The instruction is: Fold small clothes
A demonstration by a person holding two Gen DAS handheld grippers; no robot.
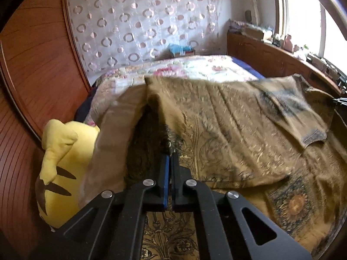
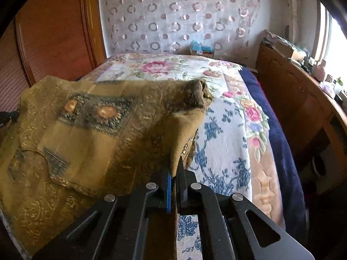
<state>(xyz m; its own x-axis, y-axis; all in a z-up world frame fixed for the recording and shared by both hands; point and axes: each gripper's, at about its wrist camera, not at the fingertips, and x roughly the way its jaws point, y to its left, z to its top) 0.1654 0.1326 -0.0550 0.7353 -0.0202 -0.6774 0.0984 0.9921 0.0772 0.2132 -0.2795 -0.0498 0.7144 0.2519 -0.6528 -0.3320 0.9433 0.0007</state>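
Note:
A mustard-gold patterned garment (image 1: 227, 125) with dark ornate print lies half-lifted over the bed. My left gripper (image 1: 171, 151) is shut on its left edge and holds a fold of it up. In the right wrist view the same garment (image 2: 91, 130) stretches to the left, and my right gripper (image 2: 174, 169) is shut on its right corner, with cloth hanging down between the fingers. A sleeve with a blue cuff (image 1: 312, 136) lies across the garment's far right. The other gripper shows dimly at each view's outer edge.
The bed has a floral quilt (image 2: 223, 130) and a dark blue blanket (image 2: 279, 138) on its right side. A yellow plush toy (image 1: 63, 169) sits at the left. A wooden wardrobe (image 1: 32, 65) stands left, a cluttered wooden shelf (image 2: 303, 82) right.

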